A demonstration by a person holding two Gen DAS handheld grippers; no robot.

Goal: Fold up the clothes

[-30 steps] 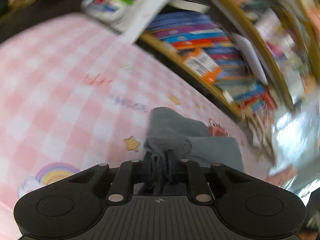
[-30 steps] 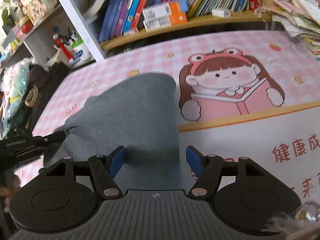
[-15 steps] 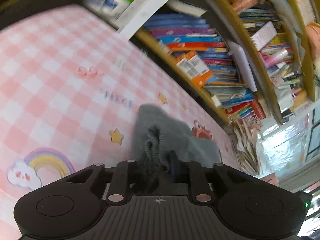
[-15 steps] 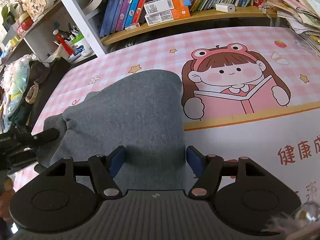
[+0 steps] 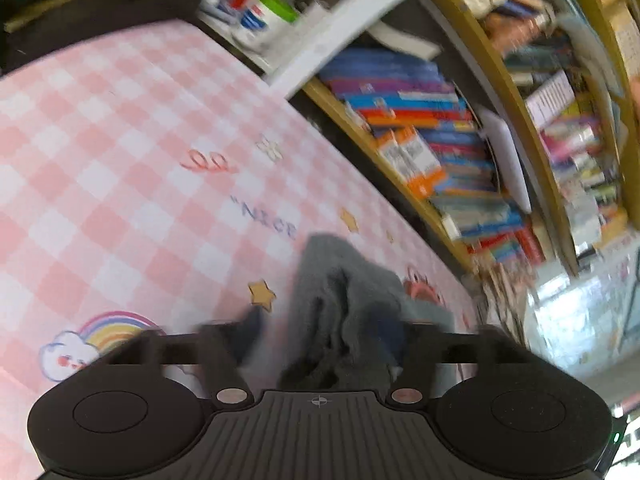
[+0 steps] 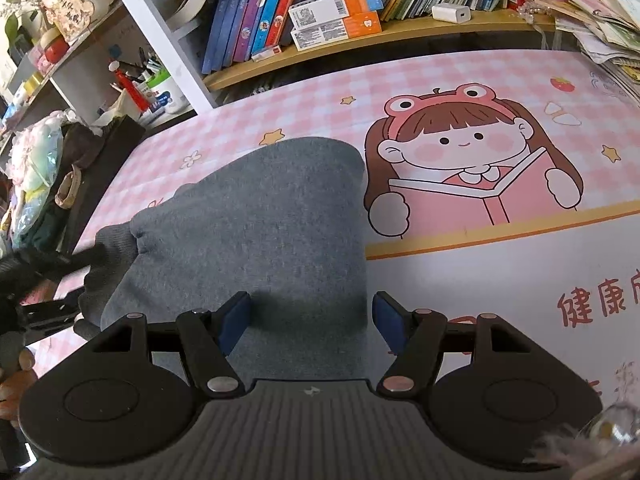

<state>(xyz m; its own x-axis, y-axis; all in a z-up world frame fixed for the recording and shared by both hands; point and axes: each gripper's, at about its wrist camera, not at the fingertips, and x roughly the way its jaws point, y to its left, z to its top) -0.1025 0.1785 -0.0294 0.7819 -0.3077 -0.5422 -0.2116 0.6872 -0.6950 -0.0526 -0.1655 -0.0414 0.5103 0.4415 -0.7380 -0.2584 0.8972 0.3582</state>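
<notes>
A folded grey garment (image 6: 264, 220) lies on the pink checked mat (image 6: 460, 80). My right gripper (image 6: 311, 322) is open, its blue-padded jaws apart over the garment's near edge, holding nothing. My left gripper (image 5: 320, 332) is open in its blurred view, jaws spread either side of the garment's bunched ribbed cuff (image 5: 344, 312). The cuff lies loose between them. In the right wrist view the left gripper's fingers (image 6: 76, 258) sit at the garment's cuff (image 6: 108, 248) on the left.
A bookshelf with upright books (image 6: 320, 8) runs along the mat's far edge. A white shelf unit (image 6: 132, 80) with pens and a cup stands at the back left. Loose papers (image 6: 600, 28) pile at the right. A dark bag (image 6: 52, 176) lies beside the mat's left edge.
My left gripper was shut on the grey cuff and has now opened, letting it go. The right gripper stays open over the garment.
</notes>
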